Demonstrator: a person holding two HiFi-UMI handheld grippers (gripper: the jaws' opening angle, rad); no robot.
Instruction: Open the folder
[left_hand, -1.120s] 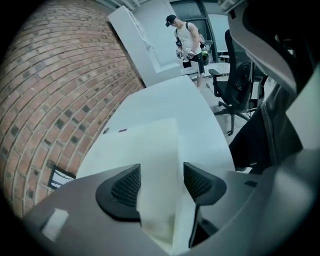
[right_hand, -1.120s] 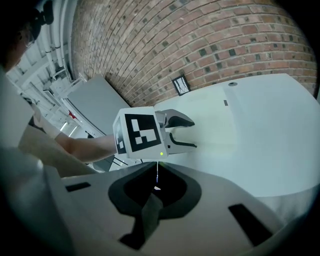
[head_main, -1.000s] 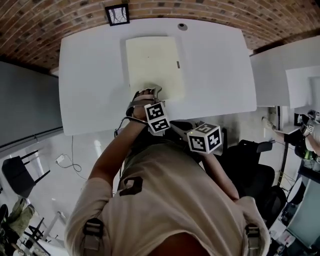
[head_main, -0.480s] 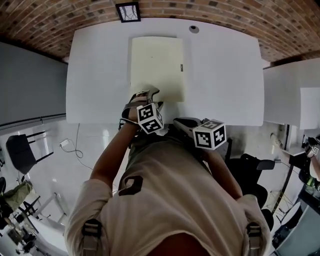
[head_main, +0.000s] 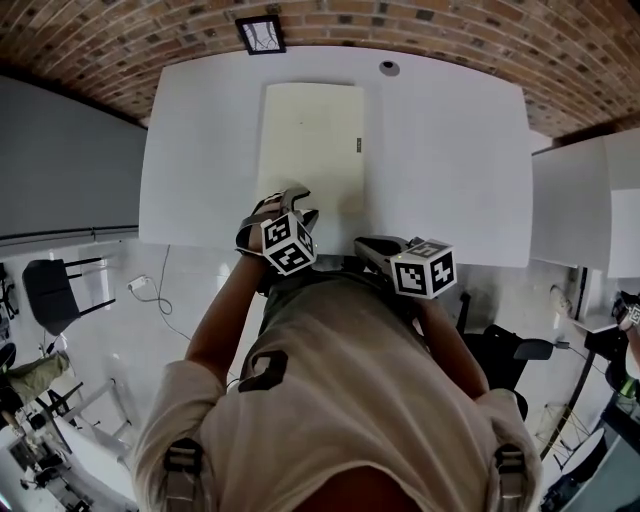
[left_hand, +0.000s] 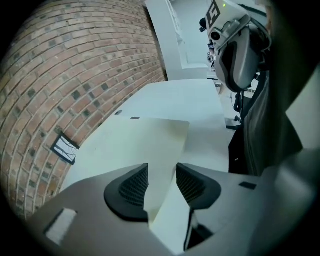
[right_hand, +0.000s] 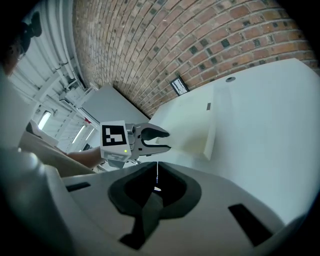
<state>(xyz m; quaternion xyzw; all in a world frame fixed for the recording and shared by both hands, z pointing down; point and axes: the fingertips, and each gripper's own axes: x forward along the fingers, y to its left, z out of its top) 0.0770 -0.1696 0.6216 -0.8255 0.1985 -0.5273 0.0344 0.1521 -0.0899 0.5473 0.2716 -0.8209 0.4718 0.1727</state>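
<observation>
A cream folder (head_main: 312, 140) lies shut and flat on the white table (head_main: 450, 150), with a small label (head_main: 358, 145) near its right edge. My left gripper (head_main: 298, 203) is at the folder's near left corner. In the left gripper view the cover's corner (left_hand: 165, 150) runs up between the two dark pads (left_hand: 132, 187), which are closing with a gap still showing on each side. My right gripper (head_main: 362, 243) hovers at the table's front edge, right of the folder, shut on nothing (right_hand: 156, 167). The right gripper view shows the left gripper (right_hand: 155, 137) at the folder (right_hand: 195, 125).
A brick wall with a small framed plate (head_main: 260, 33) stands behind the table. A round grommet (head_main: 389, 68) sits in the table's far edge. A second white table (head_main: 585, 200) stands to the right, chairs (head_main: 50, 290) to the left.
The left gripper stayed at the folder's near corner, rolled a little and its jaws narrowed. The right gripper moved forward towards the table's front edge.
</observation>
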